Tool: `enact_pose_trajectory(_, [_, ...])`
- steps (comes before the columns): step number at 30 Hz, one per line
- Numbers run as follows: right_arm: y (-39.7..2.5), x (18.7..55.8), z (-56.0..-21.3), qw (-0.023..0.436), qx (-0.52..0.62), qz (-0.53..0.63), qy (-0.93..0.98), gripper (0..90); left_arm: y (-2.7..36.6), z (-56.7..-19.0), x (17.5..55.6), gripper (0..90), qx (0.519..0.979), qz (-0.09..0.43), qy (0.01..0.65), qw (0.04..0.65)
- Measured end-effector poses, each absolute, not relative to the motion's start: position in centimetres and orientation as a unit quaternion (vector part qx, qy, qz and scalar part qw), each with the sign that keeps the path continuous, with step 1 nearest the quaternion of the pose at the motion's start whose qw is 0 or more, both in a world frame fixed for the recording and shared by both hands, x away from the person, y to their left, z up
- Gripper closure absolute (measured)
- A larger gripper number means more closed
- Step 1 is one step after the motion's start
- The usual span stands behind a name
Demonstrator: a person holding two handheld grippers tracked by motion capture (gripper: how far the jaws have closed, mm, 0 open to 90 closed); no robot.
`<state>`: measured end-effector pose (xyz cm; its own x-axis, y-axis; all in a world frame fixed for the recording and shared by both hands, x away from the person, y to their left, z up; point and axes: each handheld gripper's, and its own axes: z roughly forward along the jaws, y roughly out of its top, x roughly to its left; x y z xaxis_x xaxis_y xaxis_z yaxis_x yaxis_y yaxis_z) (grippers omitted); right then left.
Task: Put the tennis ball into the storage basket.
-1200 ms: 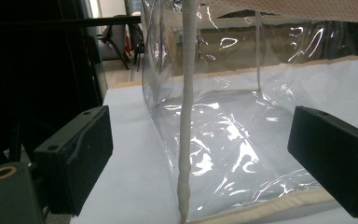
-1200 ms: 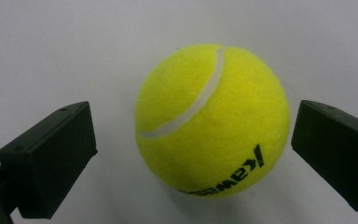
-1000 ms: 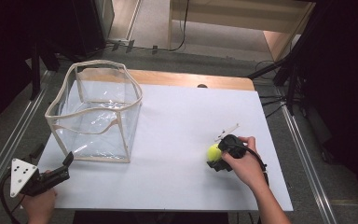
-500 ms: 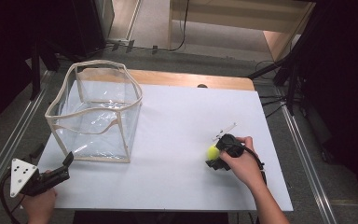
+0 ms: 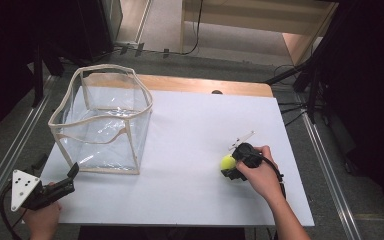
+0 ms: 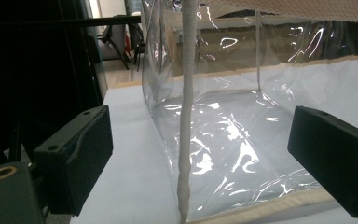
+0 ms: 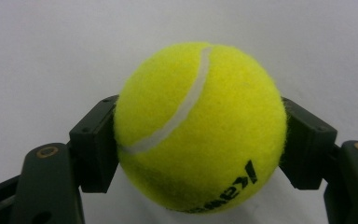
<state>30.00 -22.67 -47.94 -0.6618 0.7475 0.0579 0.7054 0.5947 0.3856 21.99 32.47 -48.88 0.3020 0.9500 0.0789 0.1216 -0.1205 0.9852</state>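
A: So, is there any writing to read?

B: Only on the tennis ball. In the right gripper view, black letters run upside down along its lower right side; part is cut off, so I cannot read the whole word. A white seam curves across its yellow felt.

A: Where is the ball?

B: On the white table, toward its right near side. The right gripper has its two black jaws pressed against the ball's left and right sides, clamped on it. I cannot tell whether the ball touches the table.

A: Any containers?

B: One: a clear plastic bin with cream fabric trim along its rim and base. It stands upright on the left half of the table, well apart from the ball. Through its walls I see nothing inside, just glare.

A: And the hands?

B: The right hand wraps the gripper from behind, forearm coming in from the bottom right. The left hand holds the left gripper at the table's near left corner, pointing at the bin's near corner. Its jaws stand wide apart, holding nothing; in the left gripper view the bin's corner seam rises between them.
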Motion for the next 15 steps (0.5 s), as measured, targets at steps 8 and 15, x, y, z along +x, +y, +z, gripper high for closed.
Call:
enact_pose_trajectory(8, [-21.4,30.3,-47.6,0.051,0.397,0.198,0.895,24.3,32.5,-48.9,22.0,6.9,0.625,0.407,0.428,0.511])
enact_pose_trajectory(15, [-20.1,30.9,-47.0,0.048,0.382,0.204,0.9,24.3,32.5,-48.9,22.0,6.9,0.624,0.406,0.429,0.511])
